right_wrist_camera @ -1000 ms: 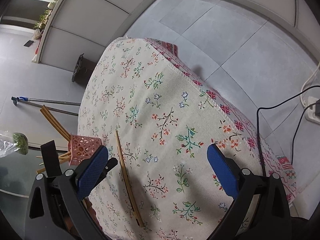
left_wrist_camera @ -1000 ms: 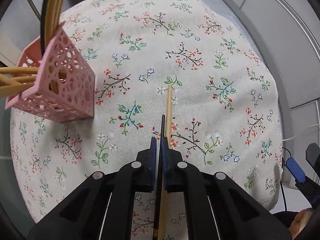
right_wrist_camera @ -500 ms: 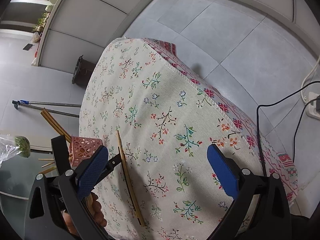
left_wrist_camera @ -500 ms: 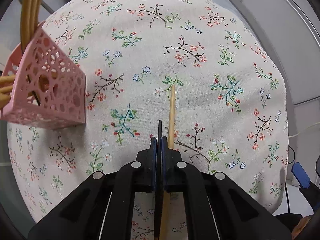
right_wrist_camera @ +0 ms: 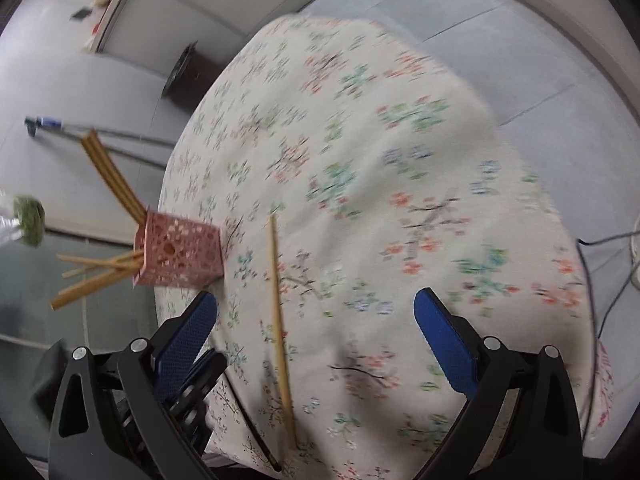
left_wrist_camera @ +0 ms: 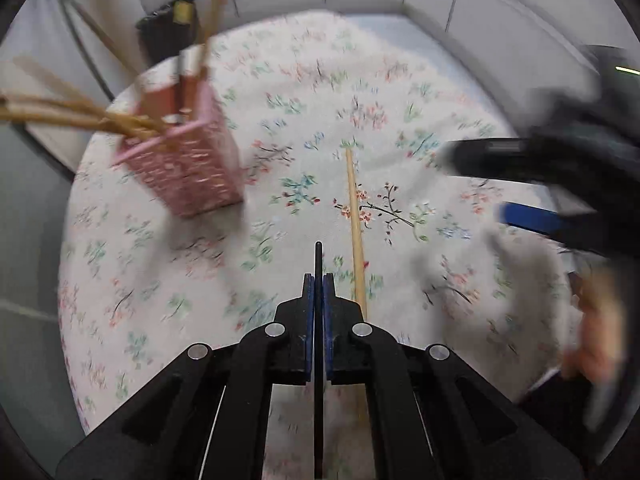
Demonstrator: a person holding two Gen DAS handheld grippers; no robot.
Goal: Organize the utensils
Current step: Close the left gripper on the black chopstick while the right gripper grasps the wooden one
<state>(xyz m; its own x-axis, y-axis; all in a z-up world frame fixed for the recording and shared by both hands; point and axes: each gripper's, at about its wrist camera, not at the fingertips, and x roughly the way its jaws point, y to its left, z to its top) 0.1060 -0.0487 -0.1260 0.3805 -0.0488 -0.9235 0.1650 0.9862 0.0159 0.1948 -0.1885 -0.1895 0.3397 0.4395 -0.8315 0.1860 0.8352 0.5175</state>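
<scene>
My left gripper (left_wrist_camera: pixel 318 280) is shut on a thin black chopstick (left_wrist_camera: pixel 318 258) whose tip pokes out past the pads. A wooden chopstick (left_wrist_camera: pixel 354 208) lies on the floral tablecloth (left_wrist_camera: pixel 400 128) just right of it. The pink perforated holder (left_wrist_camera: pixel 188 164) stands at the left with several wooden chopsticks leaning out. In the right wrist view my right gripper (right_wrist_camera: pixel 316 336) is open above the wooden chopstick (right_wrist_camera: pixel 278 320), nothing between its blue pads. The holder (right_wrist_camera: pixel 180 256) stands to its left. The left gripper (right_wrist_camera: pixel 200 372) and black chopstick (right_wrist_camera: pixel 248 420) show at lower left.
The tablecloth's edge (right_wrist_camera: pixel 460 80) drops to a grey tiled floor. A dark bin (left_wrist_camera: pixel 168 28) stands behind the table. A cable (right_wrist_camera: pixel 608 280) trails at the right. The right gripper (left_wrist_camera: pixel 540 184) shows blurred at the right of the left wrist view, with a hand (left_wrist_camera: pixel 596 340) below.
My left gripper has lifted and shifted left with the black chopstick, away from the wooden one. My right gripper has swung in over the table toward the wooden chopstick. Both views are blurred.
</scene>
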